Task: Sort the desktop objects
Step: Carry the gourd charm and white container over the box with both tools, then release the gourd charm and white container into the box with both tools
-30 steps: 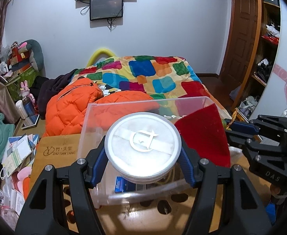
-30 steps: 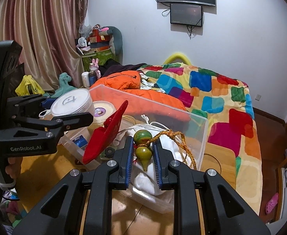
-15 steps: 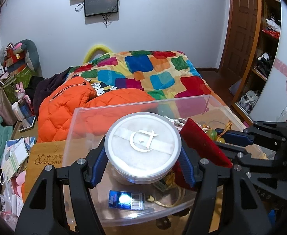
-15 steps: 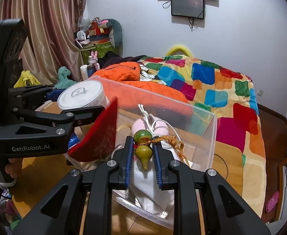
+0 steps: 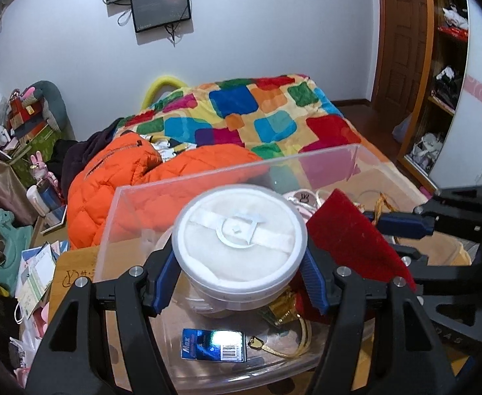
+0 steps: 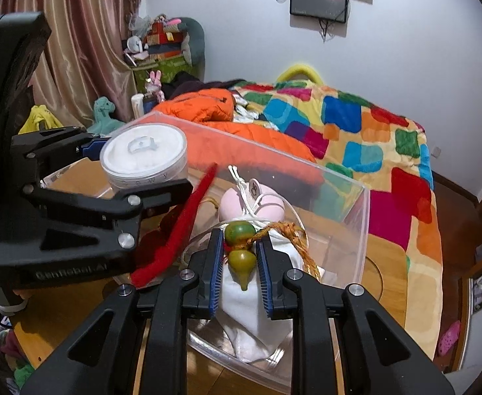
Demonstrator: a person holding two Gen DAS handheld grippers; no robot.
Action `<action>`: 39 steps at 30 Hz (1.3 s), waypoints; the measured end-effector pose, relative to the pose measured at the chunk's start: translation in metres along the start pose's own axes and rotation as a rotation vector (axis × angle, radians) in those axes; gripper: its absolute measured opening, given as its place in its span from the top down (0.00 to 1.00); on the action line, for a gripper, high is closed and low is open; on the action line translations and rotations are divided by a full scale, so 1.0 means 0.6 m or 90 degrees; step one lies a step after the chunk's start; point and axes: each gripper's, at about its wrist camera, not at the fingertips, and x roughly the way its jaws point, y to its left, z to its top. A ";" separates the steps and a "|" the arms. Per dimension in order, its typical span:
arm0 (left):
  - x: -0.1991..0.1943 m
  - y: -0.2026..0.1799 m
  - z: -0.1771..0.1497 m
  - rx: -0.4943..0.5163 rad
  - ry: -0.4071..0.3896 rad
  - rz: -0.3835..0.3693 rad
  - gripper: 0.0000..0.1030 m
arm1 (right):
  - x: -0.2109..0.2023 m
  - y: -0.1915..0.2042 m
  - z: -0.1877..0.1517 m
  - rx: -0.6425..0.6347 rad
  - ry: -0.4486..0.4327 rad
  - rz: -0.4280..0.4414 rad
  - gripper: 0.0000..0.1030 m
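Left gripper (image 5: 241,283) clamps white tub (image 5: 239,240); right gripper (image 6: 239,263), jaws just easing, pinches gourd charm (image 6: 239,247). Both over clear bin (image 6: 366,217): lower tub at bin's 9 o'clock, clear of red pouch (image 6: 178,230), then release.

Black angular left gripper (image 5: 239,283), blue ribbed pads, silver screws, blurred lettering perhaps "GenRobot.AI"

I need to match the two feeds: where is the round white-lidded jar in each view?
Left wrist view: the jar sits centre, low, gripped in the left tool.
Right wrist view: the jar is at left, above middle.
Shared landmark: the red felt piece beside it in the clear bin.
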 end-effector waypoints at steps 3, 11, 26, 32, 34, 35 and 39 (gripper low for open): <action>0.000 0.002 0.000 -0.003 -0.002 0.003 0.35 | 0.003 -0.008 0.003 0.011 0.020 -0.011 0.68; -0.008 0.014 0.000 -0.020 -0.005 0.009 0.26 | -0.011 -0.024 -0.005 0.054 0.026 0.009 0.31; -0.050 0.024 -0.007 -0.021 -0.036 0.015 0.11 | -0.056 0.001 -0.013 0.030 0.004 -0.012 0.28; -0.066 0.024 -0.016 -0.025 -0.040 0.011 0.08 | -0.079 0.007 -0.016 0.029 -0.011 -0.028 0.18; -0.069 0.027 -0.021 -0.028 -0.040 0.010 0.07 | -0.088 0.009 -0.019 0.027 -0.015 -0.032 0.18; -0.071 0.028 -0.024 -0.030 -0.039 0.009 0.07 | -0.091 0.009 -0.020 0.027 -0.017 -0.034 0.18; -0.078 0.029 -0.032 -0.035 -0.035 0.008 0.07 | -0.105 0.013 -0.024 0.028 -0.024 -0.049 0.17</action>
